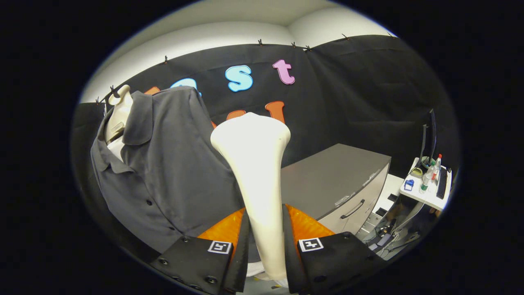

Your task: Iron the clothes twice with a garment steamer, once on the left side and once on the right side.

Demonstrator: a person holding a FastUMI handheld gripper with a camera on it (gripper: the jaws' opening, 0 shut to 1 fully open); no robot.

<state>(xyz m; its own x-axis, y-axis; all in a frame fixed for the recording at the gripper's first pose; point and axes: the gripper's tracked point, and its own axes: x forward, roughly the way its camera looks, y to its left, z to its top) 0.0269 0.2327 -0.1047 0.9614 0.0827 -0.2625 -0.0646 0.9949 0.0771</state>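
At the bottom centre of the frame the gripper [265, 246] is holding the garment steamer [256, 164]: the jaws are clenched on its pale neck, one finger pressing on each side, and the steamer is rising between them to a broad flat head in the middle of the frame. Just beyond and to the left, the grey polo shirt [163, 172] is hanging on a pale mannequin form [118, 114] in the upper left of the frame, collar open and button placket running down its lower left part. The steamer head is sitting beside the shirt's near sleeve and shoulder, and whether it is touching the cloth cannot be told.

To do this pass well, the head is probably best kept flat and close to the fabric, travelling slowly down one side while the grip is kept firm so the neck is not twisting.

The steamer's base and any hose are cut off below the jaws, and the steam face is turned away. The shirt's hem is hidden behind the fingers. Farther right, a grey cabinet [339, 180] is standing, and beyond it a small white bench [430, 196] is carrying bottles [430, 176] too small to identify.
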